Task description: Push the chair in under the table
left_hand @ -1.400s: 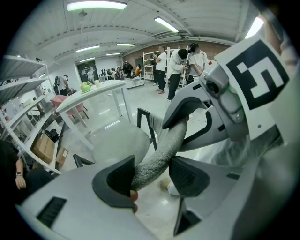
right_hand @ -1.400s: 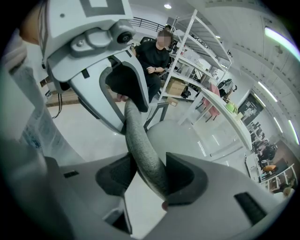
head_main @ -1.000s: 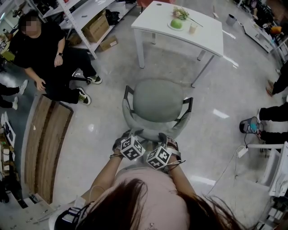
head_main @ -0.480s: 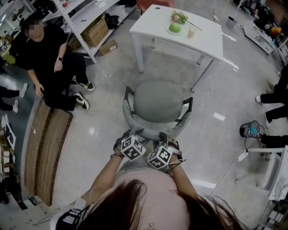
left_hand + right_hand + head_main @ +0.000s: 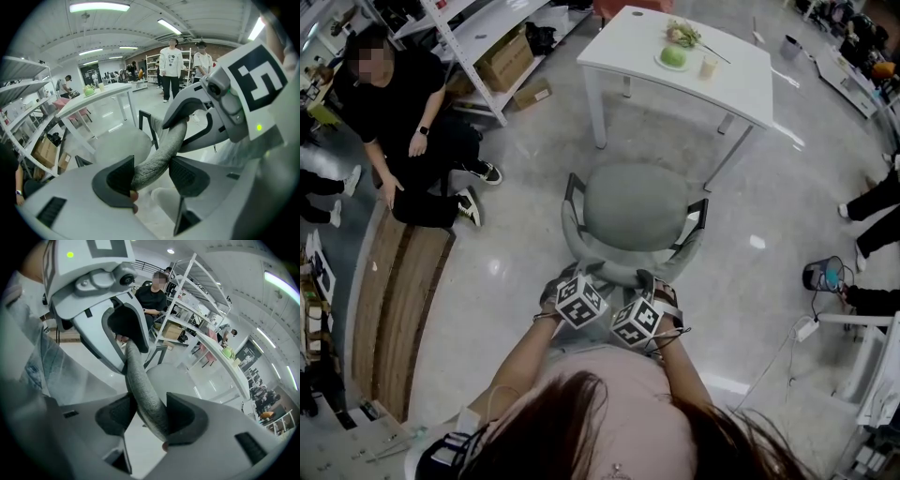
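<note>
A grey chair (image 5: 636, 204) with black armrests stands on the shiny floor, its seat facing a white table (image 5: 628, 42) just beyond it. Both grippers sit side by side on the padded top rim of the chair backrest (image 5: 609, 269). My left gripper (image 5: 570, 279) is shut on that rim (image 5: 161, 150), which runs between its dark pads. My right gripper (image 5: 651, 283) is likewise shut on the rim (image 5: 140, 385) a little to the right. In the left gripper view, the left gripper (image 5: 149, 176) is clamped on the rim; the right gripper (image 5: 149, 416) grips the same way in its own view.
On the table stand a green object (image 5: 673, 56) and a small cup (image 5: 708, 66). A person in black (image 5: 394, 112) sits at the left beside a wooden panel (image 5: 394, 300) on the floor. Shelving with cardboard boxes (image 5: 502, 58) is at back left. Other people's feet (image 5: 867, 202) and a cable (image 5: 787, 347) are at right.
The chair has rolled a little toward the table, with both grippers following on its backrest. Their grip looks unchanged.
</note>
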`<state>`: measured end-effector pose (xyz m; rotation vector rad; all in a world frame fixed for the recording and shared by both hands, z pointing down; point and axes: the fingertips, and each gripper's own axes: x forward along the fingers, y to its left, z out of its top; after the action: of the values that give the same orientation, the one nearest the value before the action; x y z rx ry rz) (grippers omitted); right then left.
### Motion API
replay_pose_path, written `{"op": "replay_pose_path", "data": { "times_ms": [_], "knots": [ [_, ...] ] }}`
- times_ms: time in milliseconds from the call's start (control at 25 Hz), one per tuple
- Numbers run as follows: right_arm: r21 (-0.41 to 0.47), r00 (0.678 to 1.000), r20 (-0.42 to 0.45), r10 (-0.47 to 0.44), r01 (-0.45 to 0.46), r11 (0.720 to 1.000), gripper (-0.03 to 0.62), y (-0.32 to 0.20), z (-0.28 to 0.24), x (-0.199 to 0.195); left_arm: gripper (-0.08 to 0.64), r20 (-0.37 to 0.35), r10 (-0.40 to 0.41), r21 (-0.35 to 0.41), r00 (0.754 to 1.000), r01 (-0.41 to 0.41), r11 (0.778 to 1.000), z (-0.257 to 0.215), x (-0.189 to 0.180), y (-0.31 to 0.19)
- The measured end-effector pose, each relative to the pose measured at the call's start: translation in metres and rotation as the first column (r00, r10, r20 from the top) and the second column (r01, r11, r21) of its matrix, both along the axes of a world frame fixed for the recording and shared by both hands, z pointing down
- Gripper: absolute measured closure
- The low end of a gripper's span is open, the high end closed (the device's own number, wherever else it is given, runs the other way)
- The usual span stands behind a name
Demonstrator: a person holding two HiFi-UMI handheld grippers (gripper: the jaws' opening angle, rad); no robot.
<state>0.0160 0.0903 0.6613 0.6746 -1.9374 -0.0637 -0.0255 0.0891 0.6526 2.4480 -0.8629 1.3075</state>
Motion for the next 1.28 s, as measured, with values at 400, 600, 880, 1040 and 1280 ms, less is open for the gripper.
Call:
{"op": "replay_pose_path", "data": {
  "times_ms": [400, 600, 880, 1040, 1280],
  "knots": [
    [0.002, 1.0, -0.001, 0.004, -0.004, 1.0, 0.384, -0.016, 0.0, -0.006, 0.327, -0.009, 0.001, 0.001, 1.0, -0.001, 1.0, -0.001, -0.006, -0.018],
    [-0.011, 1.0, 0.0, 0.007, -0.007, 1.0, 0.385, -0.029, 0.001, -0.009, 0.327, 0.0, 0.006, -0.022, 1.0, -0.006, 1.0, 0.0, -0.009, -0.031],
    [0.001, 1.0, 0.002, 0.013, -0.013, 1.0, 0.385, -0.048, 0.0, -0.013, 0.327, 0.003, 0.019, -0.02, 1.0, -0.019, 1.0, -0.001, -0.013, -0.05],
    [0.013, 1.0, 0.002, 0.015, -0.015, 1.0, 0.385, -0.059, -0.002, -0.015, 0.327, -0.002, 0.022, -0.007, 1.0, -0.022, 1.0, 0.0, -0.015, -0.06],
    [0.014, 1.0, -0.002, 0.017, -0.017, 1.0, 0.385, -0.068, -0.001, -0.013, 0.327, -0.006, 0.028, -0.004, 1.0, -0.028, 1.0, 0.001, -0.012, -0.069]
  ]
}}
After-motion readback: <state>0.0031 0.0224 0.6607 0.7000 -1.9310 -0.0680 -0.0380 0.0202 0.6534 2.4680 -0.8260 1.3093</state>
